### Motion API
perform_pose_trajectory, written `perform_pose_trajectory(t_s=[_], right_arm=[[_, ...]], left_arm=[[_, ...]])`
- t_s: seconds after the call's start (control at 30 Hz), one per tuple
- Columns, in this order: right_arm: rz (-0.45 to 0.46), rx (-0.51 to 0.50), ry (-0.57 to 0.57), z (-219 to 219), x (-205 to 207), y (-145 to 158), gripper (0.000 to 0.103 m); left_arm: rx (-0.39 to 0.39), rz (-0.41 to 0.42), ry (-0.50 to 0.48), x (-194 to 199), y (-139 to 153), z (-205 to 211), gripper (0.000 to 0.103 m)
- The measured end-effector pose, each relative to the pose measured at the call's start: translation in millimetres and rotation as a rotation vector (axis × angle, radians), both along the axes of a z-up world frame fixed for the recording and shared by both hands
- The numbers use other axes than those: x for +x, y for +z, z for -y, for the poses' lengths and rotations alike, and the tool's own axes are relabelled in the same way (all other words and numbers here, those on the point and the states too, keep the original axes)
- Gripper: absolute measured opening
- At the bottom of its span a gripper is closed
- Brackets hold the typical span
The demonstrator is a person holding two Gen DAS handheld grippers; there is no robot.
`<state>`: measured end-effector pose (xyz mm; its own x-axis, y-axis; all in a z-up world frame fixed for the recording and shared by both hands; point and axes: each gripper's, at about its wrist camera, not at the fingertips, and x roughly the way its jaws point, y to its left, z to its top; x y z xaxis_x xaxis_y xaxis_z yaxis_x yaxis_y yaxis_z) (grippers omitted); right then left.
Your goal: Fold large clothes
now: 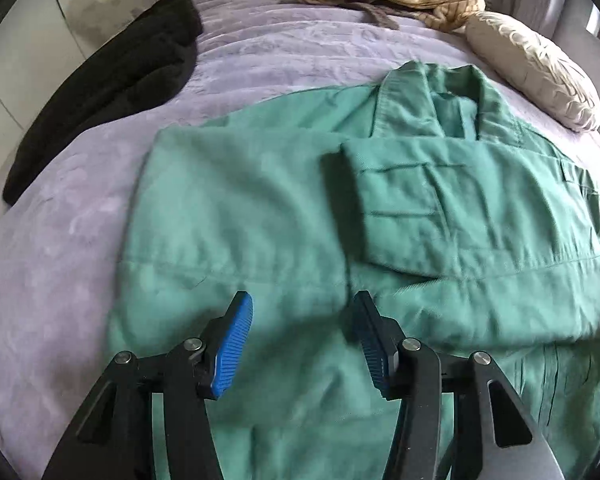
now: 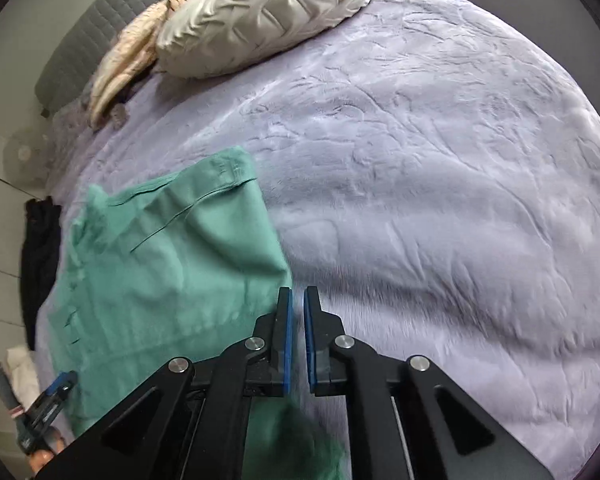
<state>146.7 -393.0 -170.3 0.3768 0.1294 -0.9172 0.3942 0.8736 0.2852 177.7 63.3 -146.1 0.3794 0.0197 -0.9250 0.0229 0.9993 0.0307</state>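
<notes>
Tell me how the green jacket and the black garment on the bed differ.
The green jacket lies spread flat mid-bed, a sleeve folded across it; the black garment lies bunched along the bed's edge. The jacket looks like smooth woven cloth with a collar; the black one looks fluffy. Both rest on the lilac blanket.

Lilac bed (image 1: pixel 80 216) carries green jacket (image 1: pixel 260 208), black garment (image 1: pixel 112 80), pillow (image 1: pixel 536 68).

You'll find nothing to read here: no label, brand, number or sign shows on the green garment (image 1: pixel 284 216) or anywhere around it on the bed.
</notes>
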Motion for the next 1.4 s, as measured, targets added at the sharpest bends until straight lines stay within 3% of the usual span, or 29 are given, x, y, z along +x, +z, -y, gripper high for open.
perform_pose_trajectory(t_s=[0.27, 0.37, 0.4, 0.43, 0.5, 0.67, 0.87, 0.97, 1.3, 1.4], right_arm=[[-0.040, 0.062, 0.031, -14.6, -53.5, 14.1, 0.011], [-0.060, 0.082, 0.048, -20.4, -69.8, 15.0, 0.032], [-0.068, 0.088, 0.051, -21.2, -73.9, 14.6, 0.046], [-0.075, 0.087, 0.055, -22.8, -77.7, 14.8, 0.057], [-0.080, 0.080, 0.068, -25.5, -83.9, 16.6, 0.057], [-0.100, 0.113, 0.093, -27.5, -90.5, 15.0, 0.058], [-0.113, 0.132, 0.111, -27.1, -94.2, 14.9, 0.065], [-0.113, 0.137, 0.131, -27.8, -95.1, 17.1, 0.078], [-0.077, 0.167, 0.179, -33.9, -98.3, 25.6, 0.085], [-0.064, 0.179, 0.182, -34.3, -100.6, 26.4, 0.103]], left_arm=[[0.024, -0.069, 0.008, -29.2, 0.1, 1.4, 0.054], [0.023, -0.082, 0.020, -40.3, 0.8, 5.1, 0.054], [0.022, -0.085, 0.025, -44.1, 1.4, 6.5, 0.058], [0.022, -0.092, 0.030, -47.4, 1.7, 7.9, 0.081], [0.031, -0.065, 0.052, -55.8, 7.1, 10.3, 0.099], [0.059, -0.075, 0.048, -68.8, 12.4, 22.2, 0.099], [0.072, -0.095, 0.046, -89.4, 20.6, 38.2, 0.099], [0.077, -0.099, 0.044, -91.9, 21.8, 41.6, 0.099], [0.082, -0.114, 0.040, -107.4, 22.6, 54.0, 0.099], [0.087, -0.123, 0.041, -107.6, 20.0, 53.8, 0.099]])
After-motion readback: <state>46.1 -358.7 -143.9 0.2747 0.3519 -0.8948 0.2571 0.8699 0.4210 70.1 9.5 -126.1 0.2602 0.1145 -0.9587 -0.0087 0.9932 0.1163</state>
